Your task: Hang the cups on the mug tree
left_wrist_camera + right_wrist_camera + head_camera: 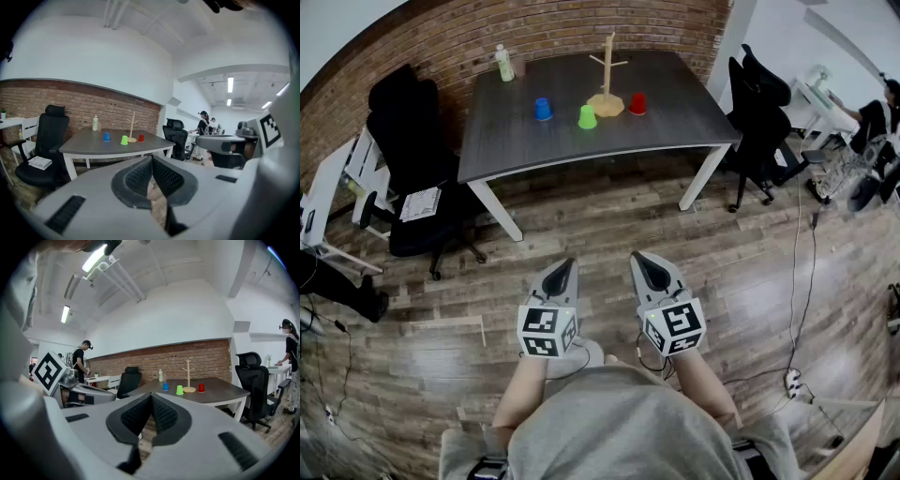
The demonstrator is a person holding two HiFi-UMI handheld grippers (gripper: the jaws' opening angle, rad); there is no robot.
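A wooden mug tree stands on the dark table far ahead, with nothing on its pegs. Around its base sit a blue cup, a green cup and a red cup, all upside down. The same tree and cups show small in both gripper views, green cup nearest. My left gripper and right gripper are held side by side over the wood floor, well short of the table. Both are shut, pads together with nothing between them.
A clear bottle stands at the table's back left. Black office chairs stand at the left and right of the table. A brick wall runs behind it. People stand at desks on the far right. Cables trail on the floor.
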